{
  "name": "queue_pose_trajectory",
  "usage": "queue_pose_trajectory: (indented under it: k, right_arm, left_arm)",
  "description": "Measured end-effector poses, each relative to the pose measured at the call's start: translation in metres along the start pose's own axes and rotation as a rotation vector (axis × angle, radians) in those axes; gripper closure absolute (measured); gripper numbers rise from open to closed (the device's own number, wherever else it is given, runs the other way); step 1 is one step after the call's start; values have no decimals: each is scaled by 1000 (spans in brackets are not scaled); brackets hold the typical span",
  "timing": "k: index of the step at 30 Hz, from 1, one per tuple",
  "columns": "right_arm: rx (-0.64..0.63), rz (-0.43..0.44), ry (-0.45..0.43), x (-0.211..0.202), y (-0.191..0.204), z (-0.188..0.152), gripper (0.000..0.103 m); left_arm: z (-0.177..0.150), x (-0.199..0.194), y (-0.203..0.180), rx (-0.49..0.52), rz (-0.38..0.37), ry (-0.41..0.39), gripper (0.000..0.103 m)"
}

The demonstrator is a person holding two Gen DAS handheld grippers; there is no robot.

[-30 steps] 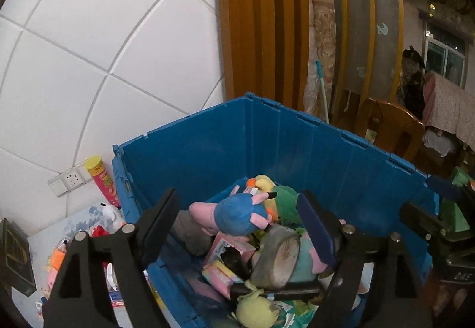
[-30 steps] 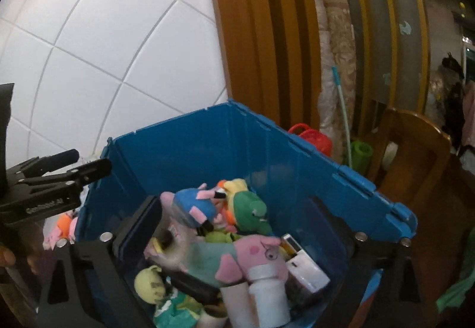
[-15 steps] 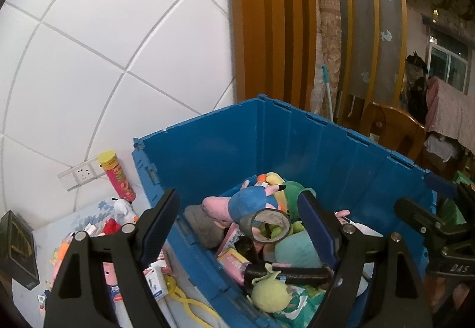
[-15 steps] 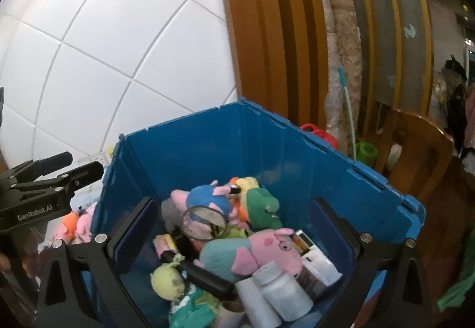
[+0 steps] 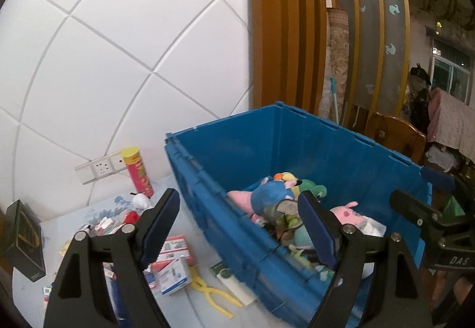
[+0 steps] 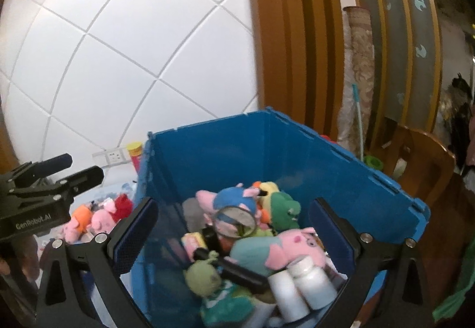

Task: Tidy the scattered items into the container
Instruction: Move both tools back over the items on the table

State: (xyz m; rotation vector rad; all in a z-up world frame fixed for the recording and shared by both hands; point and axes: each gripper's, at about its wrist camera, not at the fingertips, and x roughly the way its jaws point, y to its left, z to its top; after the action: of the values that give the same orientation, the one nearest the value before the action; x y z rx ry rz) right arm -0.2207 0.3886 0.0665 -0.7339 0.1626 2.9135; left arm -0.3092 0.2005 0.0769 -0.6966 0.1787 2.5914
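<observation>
A blue plastic crate [image 5: 267, 144] [image 6: 243, 150] stands on the table and holds several plush toys, a magnifying glass [image 6: 236, 219], white bottles [image 6: 299, 280] and boxes. My left gripper [image 5: 237, 230] hangs open and empty over the crate's left wall. My right gripper [image 6: 234, 236] is open and empty above the crate's contents. Left of the crate lie scattered medicine boxes [image 5: 173, 267], a yellow plastic clip [image 5: 210, 294], a green-and-white packet [image 5: 228, 276] and small plush toys [image 6: 98, 218]. A red tube with a yellow cap [image 5: 137, 169] stands by the wall.
A white tiled wall with a socket strip [image 5: 98, 169] backs the table. A black box [image 5: 22, 239] sits at the far left. Wooden slats [image 5: 285, 31], a rolled rug [image 6: 359, 75] and a wooden chair [image 6: 421, 158] stand behind and right of the crate.
Both grippers have pulled back and up from the crate. The left view has swung left, bringing the scattered items on the table into sight. The magnifying glass settled among the plush toys.
</observation>
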Motion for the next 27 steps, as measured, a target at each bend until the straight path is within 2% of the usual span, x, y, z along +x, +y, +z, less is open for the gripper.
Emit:
queue_pose_trajectory:
  k: [7, 13, 22, 27]
  right_arm:
    - [-33, 37, 9, 2, 62, -8, 0]
    - [-57, 86, 43, 11, 125, -25, 0]
    - [-96, 191, 111, 38, 226, -61, 0]
    - [-121, 247, 197, 71, 268, -90, 0]
  left_arm:
    - [-30, -29, 57, -33, 44, 0, 21]
    - [-65, -50, 113, -63, 97, 31, 21]
    - [-131, -72, 209, -127, 208, 110, 21]
    - [-175, -66, 259, -199, 277, 186, 21]
